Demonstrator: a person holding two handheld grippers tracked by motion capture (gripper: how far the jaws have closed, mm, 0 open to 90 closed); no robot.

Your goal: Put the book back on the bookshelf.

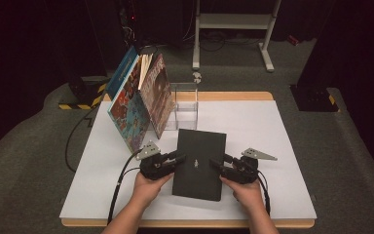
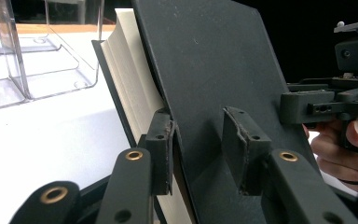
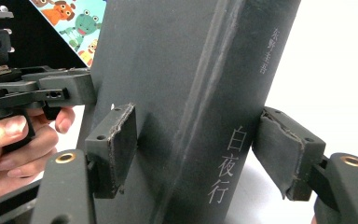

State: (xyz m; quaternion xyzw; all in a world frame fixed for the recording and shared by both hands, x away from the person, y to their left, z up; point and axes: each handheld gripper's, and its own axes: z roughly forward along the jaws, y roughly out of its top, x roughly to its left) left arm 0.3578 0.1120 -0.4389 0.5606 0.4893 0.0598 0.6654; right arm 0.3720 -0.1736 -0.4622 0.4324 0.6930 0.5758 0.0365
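— What did the left gripper (image 2: 198, 154) hold?
— Its jaws straddled the front cover of the thick black hardcover book (image 1: 199, 163) on the white table (image 1: 272, 131), one pad touching.
— The right gripper (image 3: 200, 154)?
— Spread around the spine.

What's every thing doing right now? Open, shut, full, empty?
Black book: closed, lying on the table.
Left hand-held gripper: open, jaws around the book's page edge.
Right hand-held gripper: open, jaws around the book's spine.
Picture books: standing, leaning together.
Clear holder: empty.
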